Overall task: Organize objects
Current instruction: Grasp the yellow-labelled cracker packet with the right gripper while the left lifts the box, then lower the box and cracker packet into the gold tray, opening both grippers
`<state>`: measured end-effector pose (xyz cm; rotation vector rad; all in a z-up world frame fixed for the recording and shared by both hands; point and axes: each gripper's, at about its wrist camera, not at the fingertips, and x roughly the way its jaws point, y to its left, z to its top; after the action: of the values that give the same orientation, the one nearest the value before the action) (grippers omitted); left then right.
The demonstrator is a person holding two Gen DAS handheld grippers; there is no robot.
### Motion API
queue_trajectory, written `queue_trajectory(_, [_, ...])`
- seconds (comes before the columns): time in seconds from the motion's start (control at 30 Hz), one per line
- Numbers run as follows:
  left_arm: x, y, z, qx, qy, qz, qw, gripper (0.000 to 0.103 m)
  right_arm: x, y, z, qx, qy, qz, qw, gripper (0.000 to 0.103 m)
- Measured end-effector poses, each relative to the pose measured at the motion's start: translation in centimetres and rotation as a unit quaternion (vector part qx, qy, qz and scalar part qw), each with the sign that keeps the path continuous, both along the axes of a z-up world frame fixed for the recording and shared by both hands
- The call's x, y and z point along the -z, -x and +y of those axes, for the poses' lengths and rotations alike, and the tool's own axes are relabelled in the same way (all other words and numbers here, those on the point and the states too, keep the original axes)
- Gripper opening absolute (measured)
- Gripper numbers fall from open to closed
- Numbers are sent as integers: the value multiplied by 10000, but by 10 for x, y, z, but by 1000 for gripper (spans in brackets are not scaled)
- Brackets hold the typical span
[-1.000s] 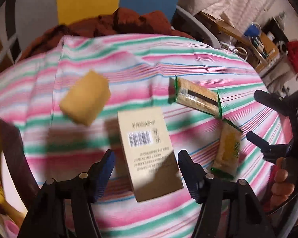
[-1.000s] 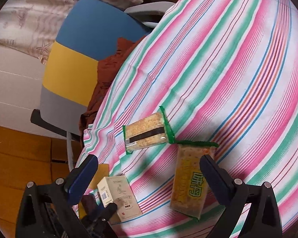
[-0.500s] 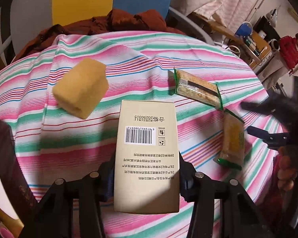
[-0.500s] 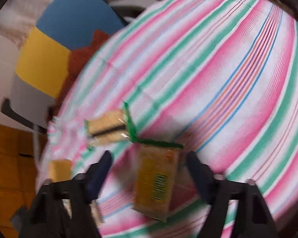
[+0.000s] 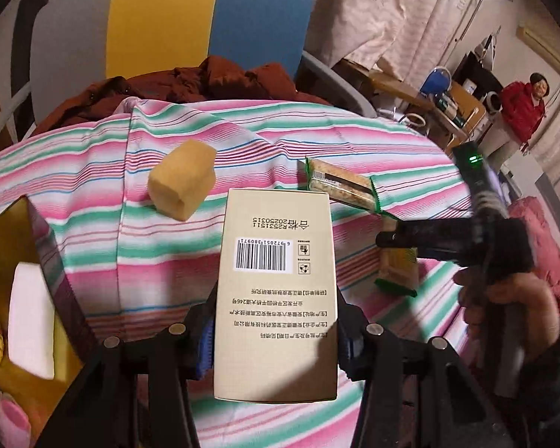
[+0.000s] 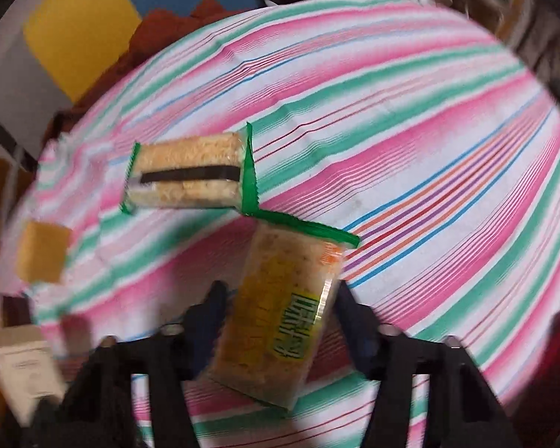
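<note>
The left gripper (image 5: 276,339) holds the tan box (image 5: 276,287) clamped between its jaws, barcode side up, lifted above the striped cloth (image 5: 93,201). Beyond the box lie a yellow sponge (image 5: 182,185) on its left and a cracker pack (image 5: 341,186) on its right. The right gripper (image 6: 280,321) has closed narrowly on a second cracker packet (image 6: 280,313), right of the box; the view is blurred.
</note>
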<state>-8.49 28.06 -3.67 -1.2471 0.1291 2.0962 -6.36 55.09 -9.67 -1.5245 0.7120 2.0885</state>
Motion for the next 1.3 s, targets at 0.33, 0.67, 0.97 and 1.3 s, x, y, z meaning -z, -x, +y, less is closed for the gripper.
queue_trajectory(0.33, [-25, -12, -44, -206, -324, 116, 9992, 51, -8, -12, 7, 137, 112, 408, 9990, 49])
queue_trajectory(0.67, [-40, -17, -101, -612, -559, 203, 9964, 51, -45, -22, 1, 234, -479, 1334, 9896, 49])
queue_trajectory(0.97, [-44, -9, -183, -1396, -681, 215, 9876, 51, -85, -11, -43, -597, -421, 2187, 9731, 49])
queue_trajectory(1.3, [-39, 5, -247, -2246, -1005, 5, 9693, 51, -123, -7, -193, -2832, -167, 2606, 9228, 49])
